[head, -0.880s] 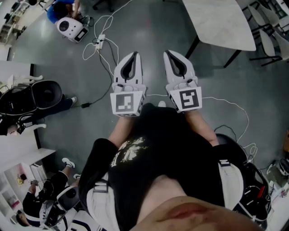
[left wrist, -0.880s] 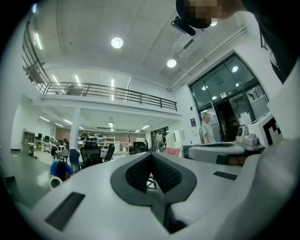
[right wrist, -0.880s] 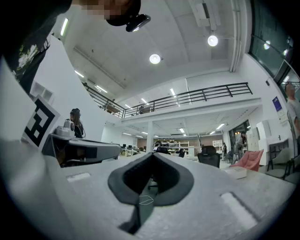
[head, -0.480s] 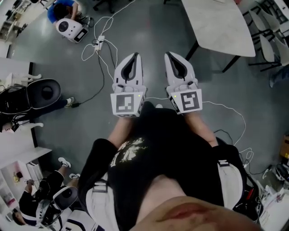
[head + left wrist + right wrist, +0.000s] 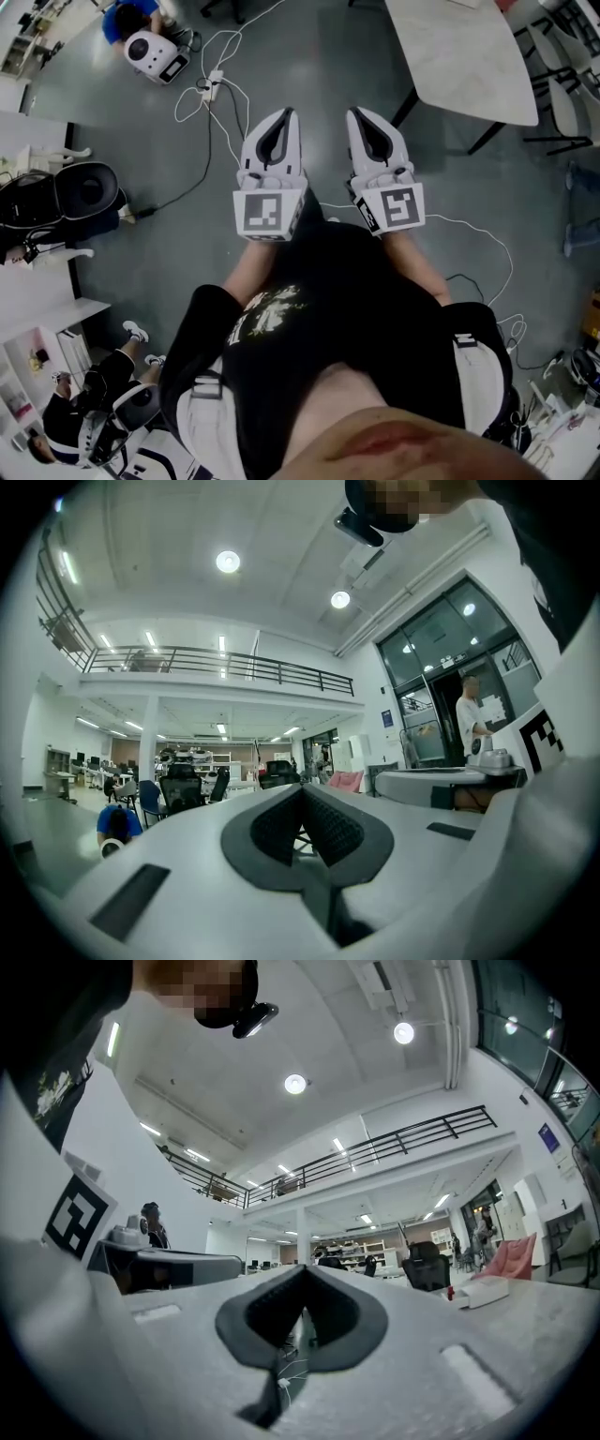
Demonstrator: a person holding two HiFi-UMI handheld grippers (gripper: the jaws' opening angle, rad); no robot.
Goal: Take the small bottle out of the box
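task not started: no box or small bottle in any view. left gripper (image 5: 275, 127) and right gripper (image 5: 367, 124) held over the floor (image 5: 309, 84), jaws together, nothing between them.

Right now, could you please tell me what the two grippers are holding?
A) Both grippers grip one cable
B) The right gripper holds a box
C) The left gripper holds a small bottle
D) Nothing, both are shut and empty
D: the left gripper and the right gripper each have their jaws together with nothing between them, held over the grey floor; no bottle or box is in view.
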